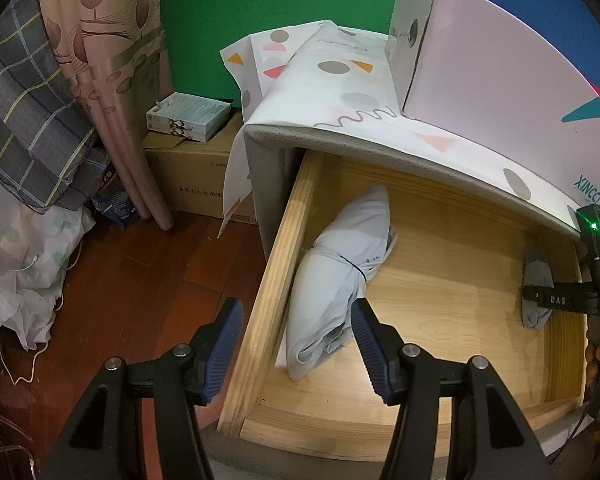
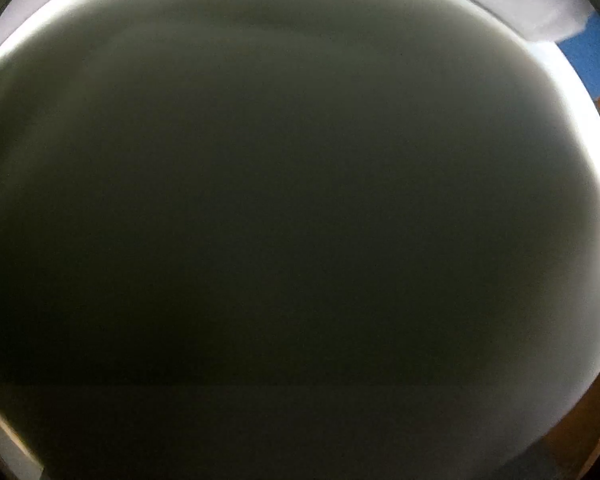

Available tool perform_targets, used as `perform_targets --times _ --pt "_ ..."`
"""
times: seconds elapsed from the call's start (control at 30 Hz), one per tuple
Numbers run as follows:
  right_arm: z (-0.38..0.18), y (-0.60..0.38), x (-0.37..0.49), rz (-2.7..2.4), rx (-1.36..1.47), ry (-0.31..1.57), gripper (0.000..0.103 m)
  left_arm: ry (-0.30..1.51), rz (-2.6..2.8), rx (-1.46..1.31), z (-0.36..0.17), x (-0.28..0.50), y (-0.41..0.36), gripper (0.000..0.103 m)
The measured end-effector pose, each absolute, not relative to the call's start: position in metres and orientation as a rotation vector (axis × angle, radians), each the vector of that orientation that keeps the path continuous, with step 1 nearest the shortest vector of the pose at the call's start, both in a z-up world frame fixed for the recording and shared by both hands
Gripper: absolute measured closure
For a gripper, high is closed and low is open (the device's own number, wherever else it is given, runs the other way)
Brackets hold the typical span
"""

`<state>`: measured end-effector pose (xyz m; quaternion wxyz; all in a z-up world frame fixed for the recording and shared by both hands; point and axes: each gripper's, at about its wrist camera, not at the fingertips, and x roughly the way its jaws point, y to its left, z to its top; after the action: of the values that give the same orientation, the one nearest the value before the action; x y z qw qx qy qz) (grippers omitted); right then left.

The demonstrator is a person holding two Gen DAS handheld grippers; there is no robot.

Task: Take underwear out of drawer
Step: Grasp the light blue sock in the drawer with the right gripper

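In the left wrist view, the wooden drawer (image 1: 260, 320) is pulled open. A pale grey-blue bundle of underwear (image 1: 340, 272), tied at its middle, lies along the drawer's left side. My left gripper (image 1: 296, 348) is open above the drawer's left front corner, its right finger beside the bundle. My right gripper (image 1: 556, 300) is at the drawer's right side against a small grey cloth (image 1: 536, 292); its jaws are hidden. The right wrist view is filled by a dark blurred surface, with no fingers showing.
The cabinet top is covered by a patterned cloth (image 1: 340, 80) with a white box (image 1: 500, 80) on it. Cardboard boxes (image 1: 192, 176), a curtain (image 1: 112, 92) and bags (image 1: 20, 260) stand left on the wooden floor (image 1: 140, 280).
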<state>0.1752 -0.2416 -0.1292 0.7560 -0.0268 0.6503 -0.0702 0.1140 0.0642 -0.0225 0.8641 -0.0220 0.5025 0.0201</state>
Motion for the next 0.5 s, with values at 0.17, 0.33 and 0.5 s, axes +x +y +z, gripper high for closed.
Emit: perform_targets --times 0.17,0.33,0.5 --pt "-0.130 -0.239 0.164 -0.093 -0.041 1.472 0.054 1.052 0.042 -0.044 -0.023 0.114 0.064 0.045" --pt "-0.132 -0.236 0.150 -0.054 -0.043 1.521 0.054 1.052 0.041 -0.044 -0.023 0.114 0.064 0.045" --pt "-0.134 -0.218 0.133 -0.018 -0.073 1.570 0.054 1.050 0.043 -0.043 -0.023 0.113 0.064 0.045"
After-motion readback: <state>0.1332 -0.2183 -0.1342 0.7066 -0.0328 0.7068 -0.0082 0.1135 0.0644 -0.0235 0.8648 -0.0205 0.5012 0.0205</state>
